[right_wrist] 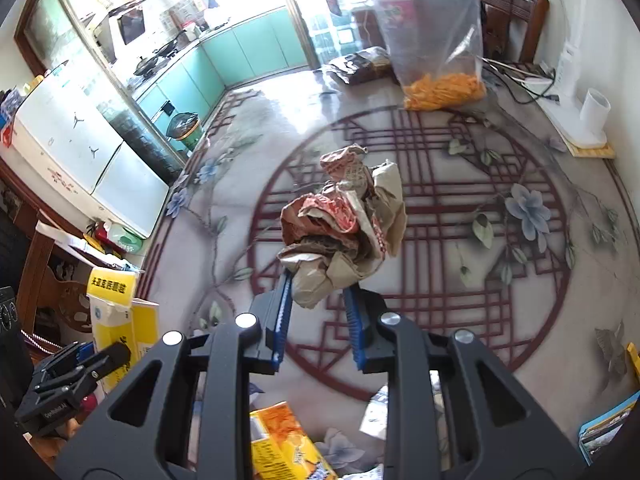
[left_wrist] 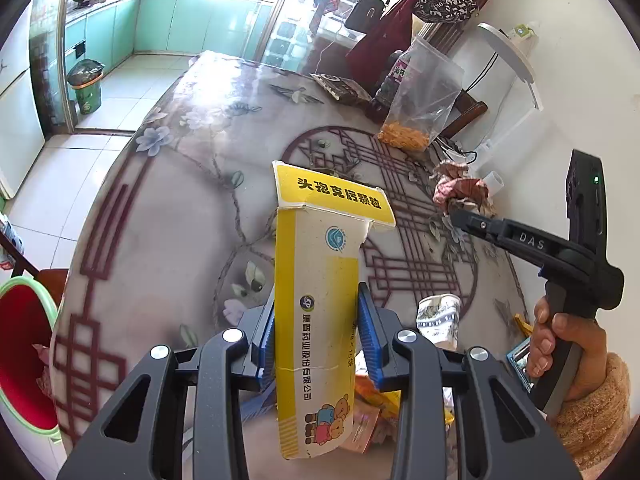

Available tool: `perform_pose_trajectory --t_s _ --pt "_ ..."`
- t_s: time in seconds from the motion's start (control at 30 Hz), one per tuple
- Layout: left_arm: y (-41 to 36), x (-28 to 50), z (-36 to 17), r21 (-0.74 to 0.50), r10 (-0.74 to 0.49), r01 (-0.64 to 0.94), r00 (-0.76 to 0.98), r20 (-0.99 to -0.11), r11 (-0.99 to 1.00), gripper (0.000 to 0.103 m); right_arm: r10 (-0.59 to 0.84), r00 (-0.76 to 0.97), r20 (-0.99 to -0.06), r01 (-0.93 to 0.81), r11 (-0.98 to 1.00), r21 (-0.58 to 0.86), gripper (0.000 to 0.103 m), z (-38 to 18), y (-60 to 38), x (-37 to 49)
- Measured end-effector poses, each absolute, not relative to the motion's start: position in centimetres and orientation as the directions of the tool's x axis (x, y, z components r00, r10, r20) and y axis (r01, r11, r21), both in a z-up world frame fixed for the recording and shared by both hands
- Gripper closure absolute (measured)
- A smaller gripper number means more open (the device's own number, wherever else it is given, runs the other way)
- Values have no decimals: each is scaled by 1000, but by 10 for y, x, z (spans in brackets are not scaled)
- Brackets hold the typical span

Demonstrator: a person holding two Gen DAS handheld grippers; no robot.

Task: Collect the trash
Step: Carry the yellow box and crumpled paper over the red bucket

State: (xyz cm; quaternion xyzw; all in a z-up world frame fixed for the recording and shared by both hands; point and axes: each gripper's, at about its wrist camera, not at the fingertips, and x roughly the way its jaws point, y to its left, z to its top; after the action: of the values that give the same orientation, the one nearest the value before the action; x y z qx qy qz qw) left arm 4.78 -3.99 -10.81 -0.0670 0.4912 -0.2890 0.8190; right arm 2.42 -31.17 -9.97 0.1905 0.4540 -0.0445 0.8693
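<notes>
My left gripper is shut on a tall yellow and white medicine box, held upright above the patterned table; its top flap is open. My right gripper is shut on a crumpled wad of brown and red paper, lifted clear of the table. In the left wrist view the right gripper reaches in from the right with the paper wad at its tip, a hand on its handle. The right wrist view shows the box in the left gripper at lower left.
A red bin with a green rim stands off the table's left edge. A clear bag of orange snacks, a crushed paper cup, yellow wrappers and a white appliance lie on the table. A green kitchen bin stands on the far floor.
</notes>
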Motion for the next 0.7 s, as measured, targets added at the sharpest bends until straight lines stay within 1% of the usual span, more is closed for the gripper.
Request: perform_pose_trajectory --t_s 0.4,0.53,0.7 --pt "-5 40 -114 -417 -560 418 317 -765 807 70 78 585 -808 241 934 264 78 -90 -263 23" --pt "4 41 -117 -425 -568 427 298 -767 798 76 70 581 -811 248 934 258 78 -89 -250 20" --pt "15 41 -119 -428 -576 445 279 -768 787 76 67 578 -813 257 931 259 78 -90 -235 15"
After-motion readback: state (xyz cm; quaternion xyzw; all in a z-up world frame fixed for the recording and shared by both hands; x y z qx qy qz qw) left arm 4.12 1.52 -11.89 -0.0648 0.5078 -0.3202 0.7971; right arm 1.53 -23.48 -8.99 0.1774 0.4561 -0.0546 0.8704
